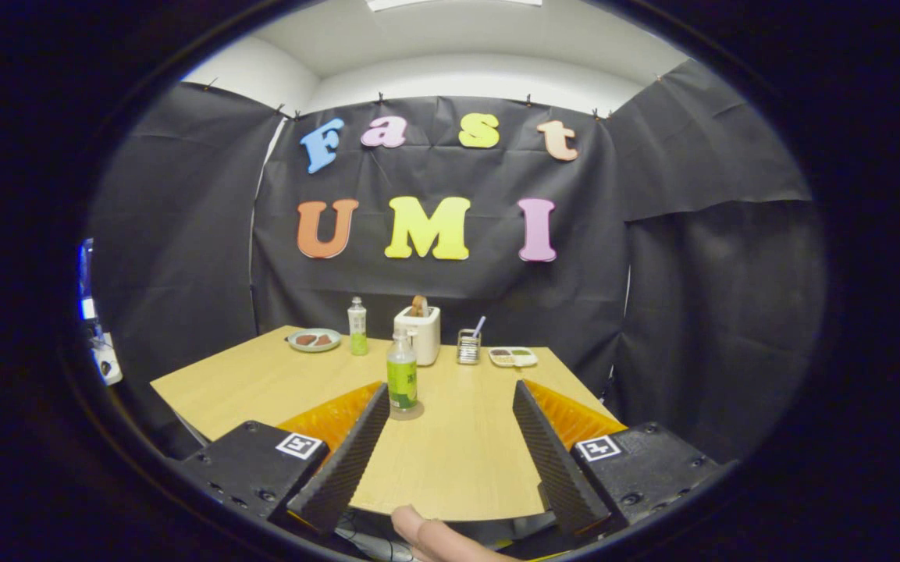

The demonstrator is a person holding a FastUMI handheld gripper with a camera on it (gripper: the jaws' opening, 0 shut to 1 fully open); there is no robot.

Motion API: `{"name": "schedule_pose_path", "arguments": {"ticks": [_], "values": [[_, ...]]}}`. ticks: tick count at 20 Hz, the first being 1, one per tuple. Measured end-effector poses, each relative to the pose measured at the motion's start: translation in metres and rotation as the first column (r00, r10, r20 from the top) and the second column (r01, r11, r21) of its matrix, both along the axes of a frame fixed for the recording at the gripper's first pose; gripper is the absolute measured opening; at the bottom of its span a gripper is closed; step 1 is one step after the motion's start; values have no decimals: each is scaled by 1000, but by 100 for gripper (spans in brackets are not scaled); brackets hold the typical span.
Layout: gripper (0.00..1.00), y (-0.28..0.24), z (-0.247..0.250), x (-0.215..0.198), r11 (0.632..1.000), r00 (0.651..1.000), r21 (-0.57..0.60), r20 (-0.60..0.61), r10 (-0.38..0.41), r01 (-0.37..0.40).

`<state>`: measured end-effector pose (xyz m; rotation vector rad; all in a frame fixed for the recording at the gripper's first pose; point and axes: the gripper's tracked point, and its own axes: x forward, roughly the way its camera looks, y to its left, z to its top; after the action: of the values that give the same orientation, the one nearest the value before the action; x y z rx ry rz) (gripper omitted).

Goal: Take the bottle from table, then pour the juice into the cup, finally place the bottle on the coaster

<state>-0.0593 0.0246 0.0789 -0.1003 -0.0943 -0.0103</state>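
Gripper view: your gripper spread and holding nothing, the bottle upright mid-table on a clear round coaster; cup unseen, stage unclear

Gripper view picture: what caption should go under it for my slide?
Open tongs face a green-label bottle on the wooden table, toaster behind it.

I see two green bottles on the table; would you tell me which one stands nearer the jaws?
The bottle with the green label, standing on a clear coaster just ahead of the open gripper. The other bottle stands farther back, between the plate and the toaster.
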Motion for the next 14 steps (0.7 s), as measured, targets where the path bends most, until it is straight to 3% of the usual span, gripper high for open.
{"name": "schedule_pose_path", "arguments": {"ticks": [3,5,9,14], "values": [[100,11,10,-4,993,994,75,73,86,-91],[100,5,6,-7,989,991,104,95,97,-107],[100,-17,-1,-20,998,997,55,83,-1,-3],[100,8,3,-37,994,987,-110,157,15,3]]}}
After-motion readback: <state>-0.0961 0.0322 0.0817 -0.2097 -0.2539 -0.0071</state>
